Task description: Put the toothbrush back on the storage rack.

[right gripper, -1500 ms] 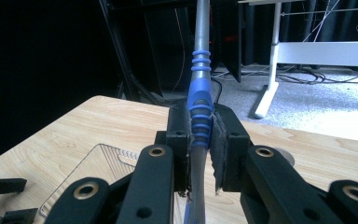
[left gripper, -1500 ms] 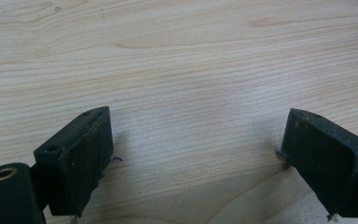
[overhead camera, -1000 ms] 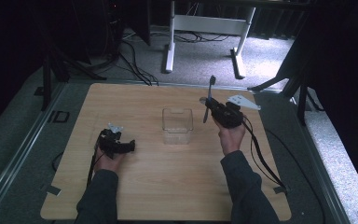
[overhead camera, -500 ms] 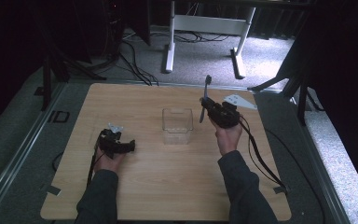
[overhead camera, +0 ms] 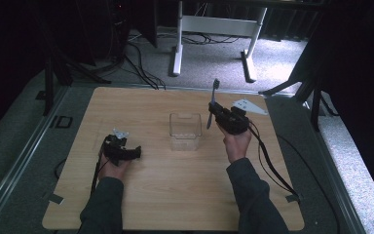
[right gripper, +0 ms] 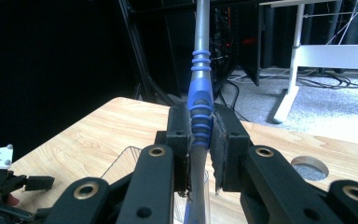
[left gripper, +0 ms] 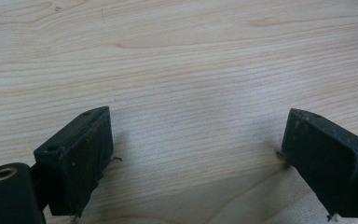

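Observation:
My right gripper [overhead camera: 214, 116] is held above the table's right middle, shut on a blue and grey toothbrush-like handle [overhead camera: 212, 103] that stands nearly upright. In the right gripper view the ribbed blue handle [right gripper: 201, 109] is clamped between the two jaws of the right gripper [right gripper: 200, 140]. Just left of it on the wooden table [overhead camera: 175, 195] stands a clear plastic container [overhead camera: 185, 131]; its rim [right gripper: 121, 161] lies below the jaws. Resting on the table at the left is my left gripper [overhead camera: 122, 150], open. The left gripper [left gripper: 196, 154] has bare wood between its spread jaws.
A round hole [right gripper: 310, 168] is cut in the tabletop beyond the right gripper. Behind the table stand a white desk frame [overhead camera: 214, 24], floor cables [overhead camera: 141, 53] and black stands [overhead camera: 48, 83]. Grey carpet surrounds the table.
My right gripper, still holding the handle, has shifted slightly left toward the clear container. The left gripper has stayed still on the table.

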